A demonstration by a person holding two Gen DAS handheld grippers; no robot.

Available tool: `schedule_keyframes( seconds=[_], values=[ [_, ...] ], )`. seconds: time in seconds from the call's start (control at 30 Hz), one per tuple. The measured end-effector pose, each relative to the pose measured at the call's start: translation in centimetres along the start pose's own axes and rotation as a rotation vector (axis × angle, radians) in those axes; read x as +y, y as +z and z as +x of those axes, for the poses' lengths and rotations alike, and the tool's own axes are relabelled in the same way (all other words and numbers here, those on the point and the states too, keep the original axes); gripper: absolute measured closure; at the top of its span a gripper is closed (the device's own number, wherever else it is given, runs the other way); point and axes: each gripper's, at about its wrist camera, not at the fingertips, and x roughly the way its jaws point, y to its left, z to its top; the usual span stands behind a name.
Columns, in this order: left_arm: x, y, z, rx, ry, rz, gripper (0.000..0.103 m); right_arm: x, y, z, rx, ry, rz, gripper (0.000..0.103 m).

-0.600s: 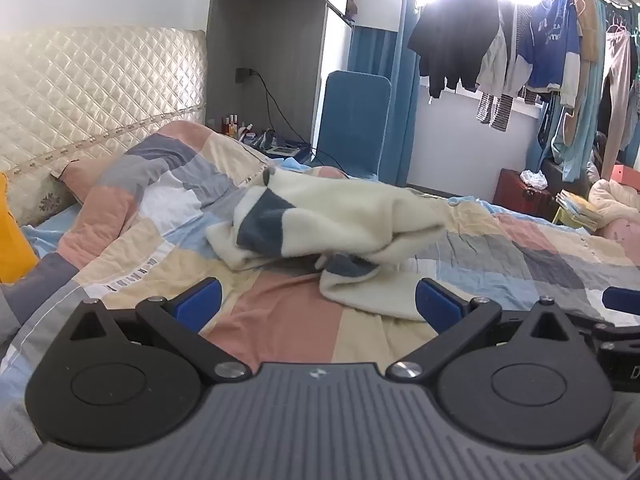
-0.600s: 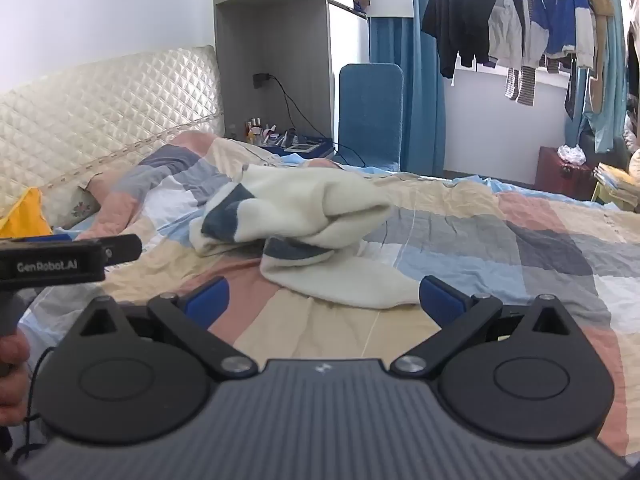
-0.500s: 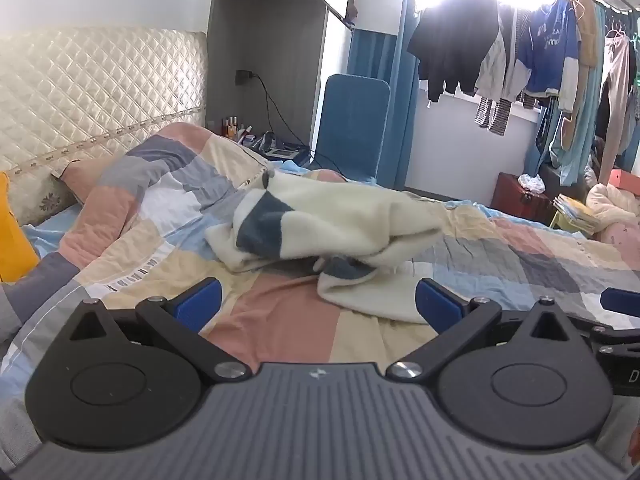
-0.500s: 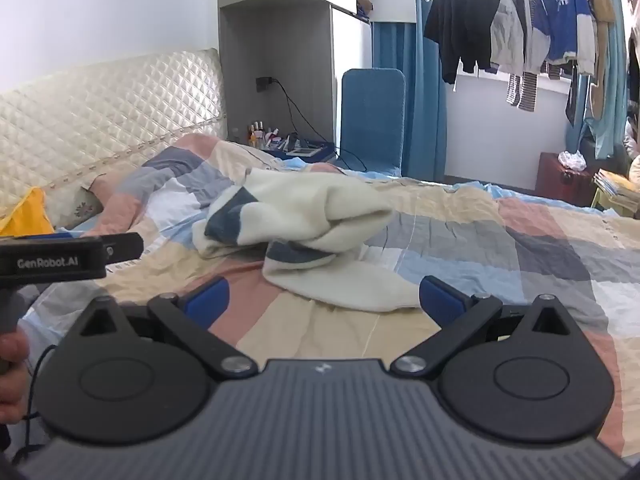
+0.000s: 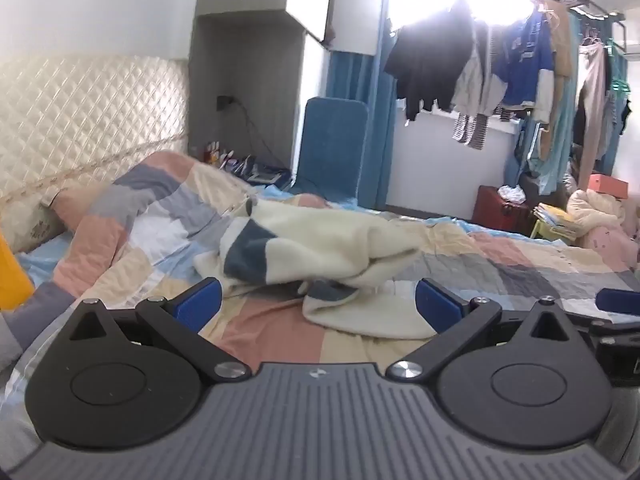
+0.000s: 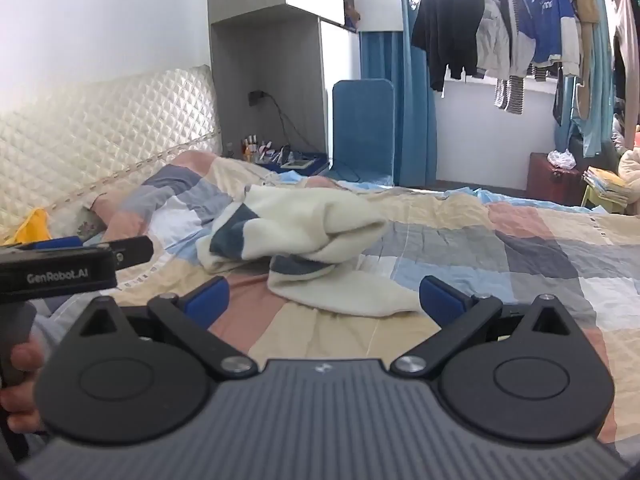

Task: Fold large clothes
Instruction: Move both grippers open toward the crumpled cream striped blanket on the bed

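**Ana:** Two grippers, nearest the cameras. How do they stand?

**Ben:** Both are spread as wide as they go. The left gripper (image 5: 318, 300) has its blue pads (image 5: 199, 297) far apart, with nothing between them and nothing touched. The right gripper (image 6: 324, 298) is the same: pads wide, empty, hanging above the quilt (image 6: 520, 256) and pointing a little downward.

**Ana:** And the garment?

**Ben:** A cream fleece sweater (image 5: 320, 240) with dark blue blocks lies crumpled on the patchwork quilt, just beyond both sets of fingertips, apart from them. Its long axis runs across the bed, from the headboard (image 5: 80, 120) side on the left toward the right. One cream end trails toward the cameras.

**Ana:** Anything hard to make out?

**Ben:** The sweater is bunched, so I cannot tell sleeves from body or front from back. In the right wrist view the left gripper's body (image 6: 56, 268) juts in from the left edge, with part of a hand (image 6: 22, 384) below it, cut off. In the left wrist view only a blue pad and black edge of the right gripper (image 5: 618, 302) show at the right. Farther back stand a blue chair (image 5: 334, 148) and hanging clothes (image 5: 480, 64), washed out by window glare.
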Motion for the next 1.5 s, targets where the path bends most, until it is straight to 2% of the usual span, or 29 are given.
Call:
schedule_keyframes(
  seconds=[0.17,0.33,0.6,0.77,1.5],
  values=[
    [-0.8,0.6,-0.1,0.006,-0.034,-0.006,0.0,-0.5,1.6,-1.1,-0.028,-0.015,0.002,0.0],
    [-1.1,0.6,-0.4,0.002,-0.032,-0.005,0.0,-1.1,0.9,-1.1,-0.008,0.002,0.018,0.0],
    [-0.1,0.8,0.2,0.011,0.035,-0.014,0.0,-0.5,1.0,1.5,-0.004,0.045,0.018,0.0],
    [1.1,0.7,1.0,0.029,0.071,-0.025,0.0,-0.1,0.8,3.4,0.028,0.046,0.011,0.0],
    [2.5,-0.2,5.8,0.085,0.089,-0.057,0.0,-1.2,-1.2,8.6,0.128,0.022,0.032,0.0]
  ],
)
